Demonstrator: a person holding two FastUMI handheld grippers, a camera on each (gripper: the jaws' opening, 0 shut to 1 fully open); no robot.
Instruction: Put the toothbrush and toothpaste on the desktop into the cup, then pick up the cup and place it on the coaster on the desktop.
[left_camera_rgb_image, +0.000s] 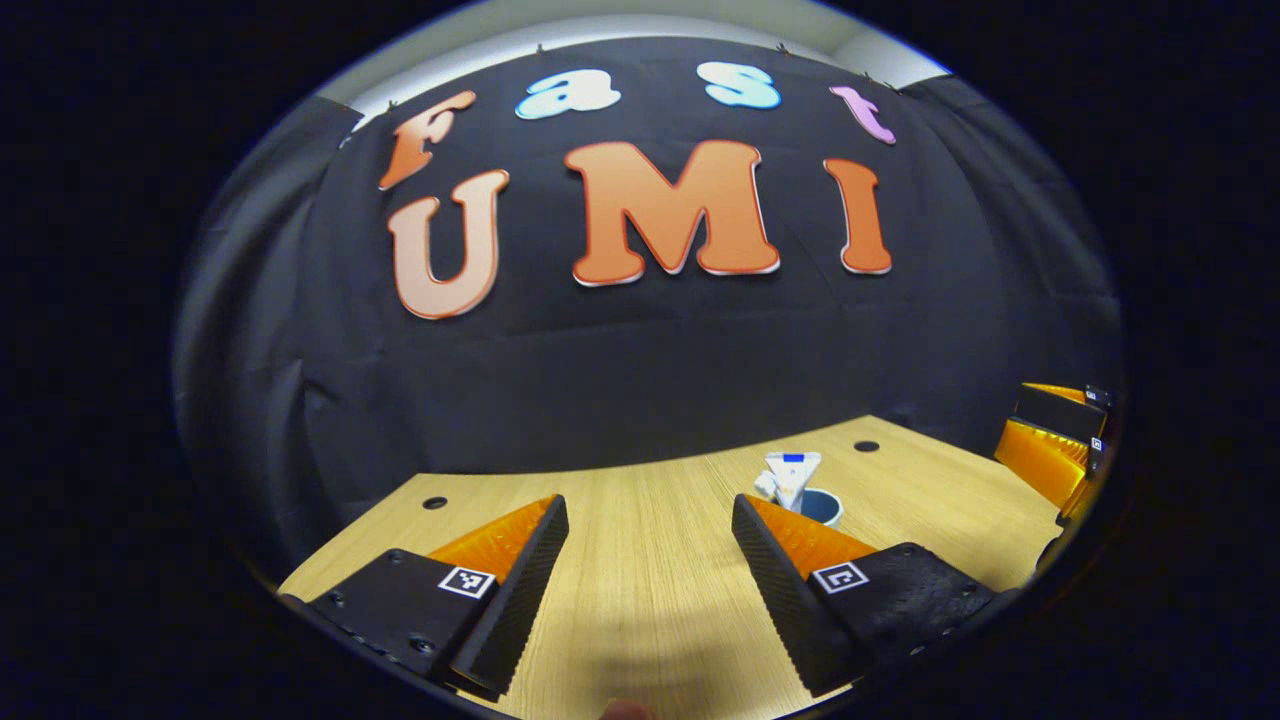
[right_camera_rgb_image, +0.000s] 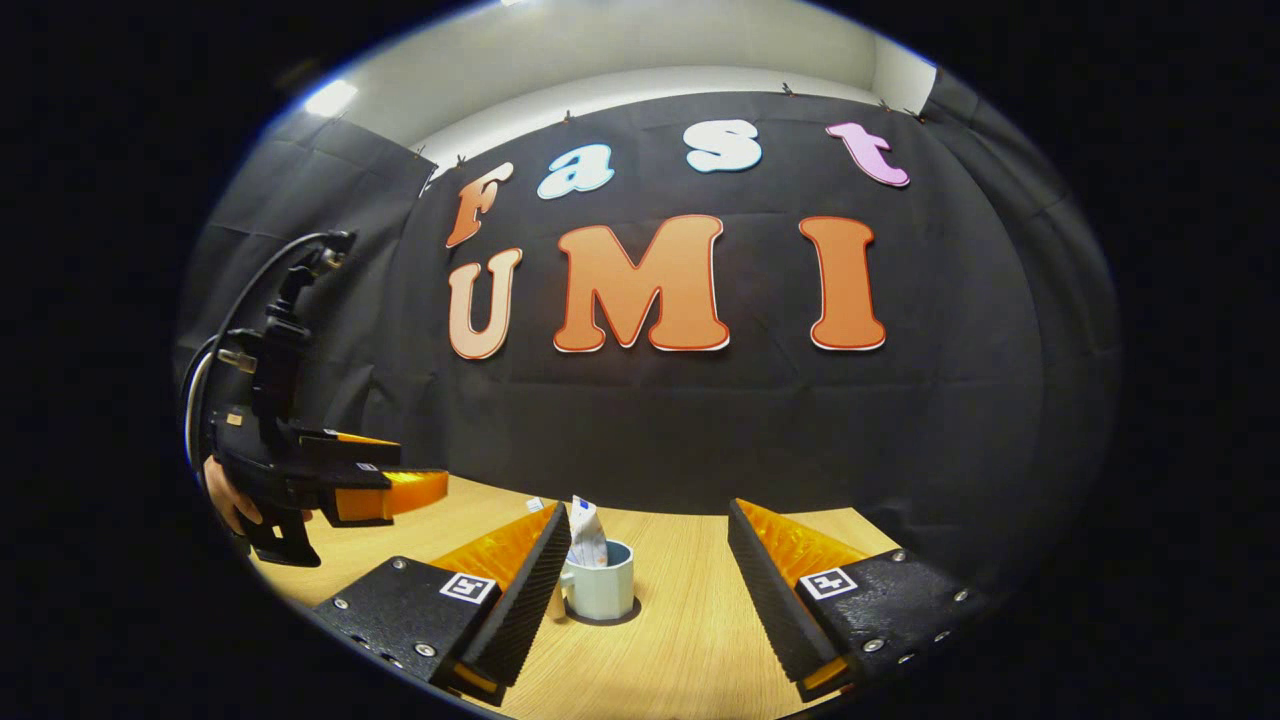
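A pale blue cup (right_camera_rgb_image: 600, 588) stands on the wooden desktop (right_camera_rgb_image: 690, 640), its handle on the left. A white toothpaste tube (right_camera_rgb_image: 586, 535) sticks up out of it. A thin dark round edge (right_camera_rgb_image: 604, 621) shows under its base; I cannot tell if this is the coaster. My right gripper (right_camera_rgb_image: 648, 510) is open, and the cup sits just beyond its left finger. My left gripper (left_camera_rgb_image: 650, 505) is open over bare wood. From there the cup (left_camera_rgb_image: 826, 506) and tube (left_camera_rgb_image: 793, 474) lie ahead to the right, partly behind one finger. A small white piece (left_camera_rgb_image: 765, 485) sits beside the tube.
The left gripper (right_camera_rgb_image: 400, 470), held by a hand (right_camera_rgb_image: 225, 500), hovers at the desk's left side in the right gripper view. The right gripper (left_camera_rgb_image: 1012, 418) shows at the far right in the left gripper view. Small round holes (left_camera_rgb_image: 435, 502) mark the desktop (left_camera_rgb_image: 640, 600) near the booth's wall.
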